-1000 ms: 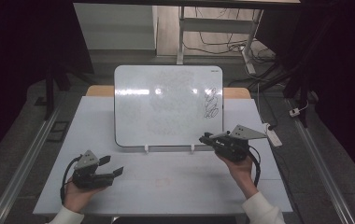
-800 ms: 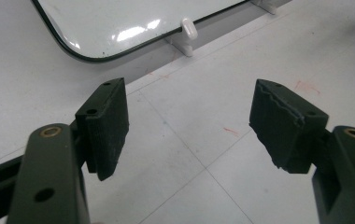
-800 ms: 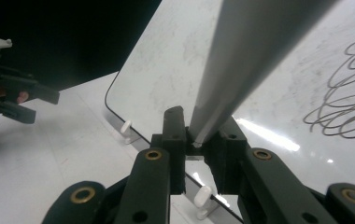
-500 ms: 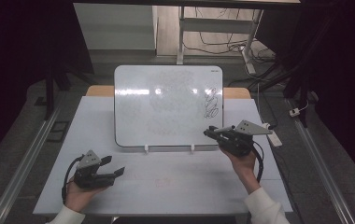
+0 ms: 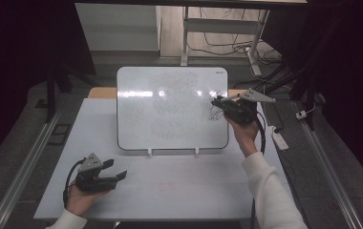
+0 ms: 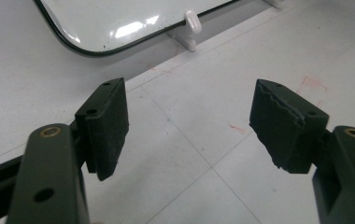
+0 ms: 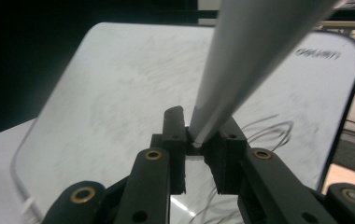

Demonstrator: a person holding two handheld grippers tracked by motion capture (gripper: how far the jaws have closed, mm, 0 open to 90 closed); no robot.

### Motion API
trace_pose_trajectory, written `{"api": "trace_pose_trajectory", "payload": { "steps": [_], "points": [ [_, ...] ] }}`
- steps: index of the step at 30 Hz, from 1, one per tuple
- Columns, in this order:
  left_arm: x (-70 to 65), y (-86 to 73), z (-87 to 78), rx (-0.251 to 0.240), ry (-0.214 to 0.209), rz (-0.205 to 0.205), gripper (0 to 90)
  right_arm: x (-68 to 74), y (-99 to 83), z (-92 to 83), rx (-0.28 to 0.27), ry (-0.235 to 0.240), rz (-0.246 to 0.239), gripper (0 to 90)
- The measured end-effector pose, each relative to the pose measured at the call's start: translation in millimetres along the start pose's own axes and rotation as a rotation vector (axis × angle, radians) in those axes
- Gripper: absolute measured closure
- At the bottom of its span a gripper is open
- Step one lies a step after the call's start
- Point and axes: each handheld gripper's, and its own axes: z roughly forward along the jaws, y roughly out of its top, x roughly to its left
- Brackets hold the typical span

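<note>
A: Starting at the left?
B: The left tongs (image 5: 115, 171) are resting on the worktop (image 5: 189, 191), jaws standing wide apart and holding nothing.
A: And the whiteboard (image 5: 170, 109)?
B: It is standing propped mid-worktop, mostly faint smears, dark scribbles (image 5: 214, 110) remaining near its right edge.
A: The right side?
B: The right tongs (image 5: 216, 101) are clamping a pale marker-like stick (image 7: 241, 70) at those scribbles. Work looks unfinished.

Black grippers (image 5: 117, 175), brass screws, white sleeves (image 5: 269, 191)

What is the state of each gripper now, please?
Left gripper: open, holding nothing.
Right gripper: shut on a white marker, at the whiteboard.
</note>
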Motion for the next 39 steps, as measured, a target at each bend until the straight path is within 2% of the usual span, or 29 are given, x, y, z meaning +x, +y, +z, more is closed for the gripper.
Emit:
{"api": "trace_pose_trajectory", "payload": {
  "steps": [6,10,13,14,15,18,21,22,23,24,25,26,27,29,30,31,32,33,34,36,37,39],
  "points": [
    [1.3,-0.9,2.3,0.010,0.000,0.003,29.3,-10.4,12.0,15.1,0.006,-0.034,-0.009,77.5],
    [1.7,-1.3,3.4,0.017,0.001,0.004,29.3,-24.0,19.0,27.7,0.003,-0.078,-0.002,77.5],
    [1.6,-1.6,3.2,0.017,0.004,0.005,29.4,-35.1,20.2,31.7,-0.001,-0.119,0.001,77.5],
    [1.8,-1.6,3.1,0.018,0.006,0.005,29.4,-35.1,20.2,31.7,-0.001,-0.119,0.001,77.5],
    [2.1,-1.8,3.2,0.019,0.007,0.005,29.4,-42.8,19.4,32.8,0.003,-0.153,0.004,77.6],
    [2.7,-2.4,3.1,0.020,0.009,0.002,29.4,-51.1,15.3,33.3,0.007,-0.170,0.026,77.5],
    [3.2,-2.8,3.0,0.022,0.013,0.002,29.4,-51.3,10.7,36.2,0.029,-0.156,0.029,77.5],
    [3.3,-2.8,3.0,0.022,0.014,0.002,29.4,-46.8,5.9,39.5,0.039,-0.129,0.024,77.6],
    [3.2,-2.7,3.0,0.022,0.015,0.001,29.4,-46.8,5.9,39.5,0.039,-0.129,0.024,77.6],
    [2.9,-2.7,3.1,0.022,0.014,0.002,29.4,-38.8,0.6,44.0,0.057,-0.077,0.018,77.6],
    [2.4,-2.6,3.2,0.023,0.015,0.003,29.4,-38.8,0.6,44.0,0.057,-0.077,0.018,77.6],
    [2.0,-2.5,3.2,0.022,0.016,0.005,29.4,-33.3,0.7,45.5,0.075,-0.073,-0.043,77.7],
    [1.8,-2.5,3.1,0.022,0.015,0.007,29.4,-33.3,0.7,45.5,0.075,-0.073,-0.043,77.7],
    [1.4,-2.5,3.2,0.024,0.017,0.008,29.4,-44.8,6.9,42.7,0.037,-0.129,-0.001,77.7],
    [1.3,-2.5,3.1,0.024,0.017,0.008,29.4,-44.8,6.9,42.7,0.037,-0.129,-0.001,77.7],
    [1.2,-2.6,2.9,0.023,0.018,0.009,29.4,-49.4,8.4,41.4,0.015,-0.144,0.023,77.7],
    [1.3,-2.6,2.5,0.022,0.018,0.008,29.4,-51.8,8.2,41.3,0.003,-0.138,0.049,77.7],
    [1.5,-2.7,2.1,0.021,0.018,0.007,29.4,-45.9,3.7,43.8,0.023,-0.102,0.042,77.7],
    [2.0,-3.0,1.9,0.020,0.016,0.005,29.4,-45.9,3.7,43.8,0.023,-0.102,0.042,77.7],
    [3.1,-3.8,1.9,0.022,0.019,0.002,29.4,-33.8,-4.9,48.2,0.076,-0.001,0.011,77.7],
    [3.7,-4.1,2.0,0.023,0.019,0.000,29.4,-28.3,-8.1,47.0,0.096,0.004,-0.044,77.8],
    [4.1,-4.3,2.5,0.025,0.020,-0.002,29.4,-31.9,-6.2,45.7,0.092,-0.002,-0.038,77.7]
  ]
}}
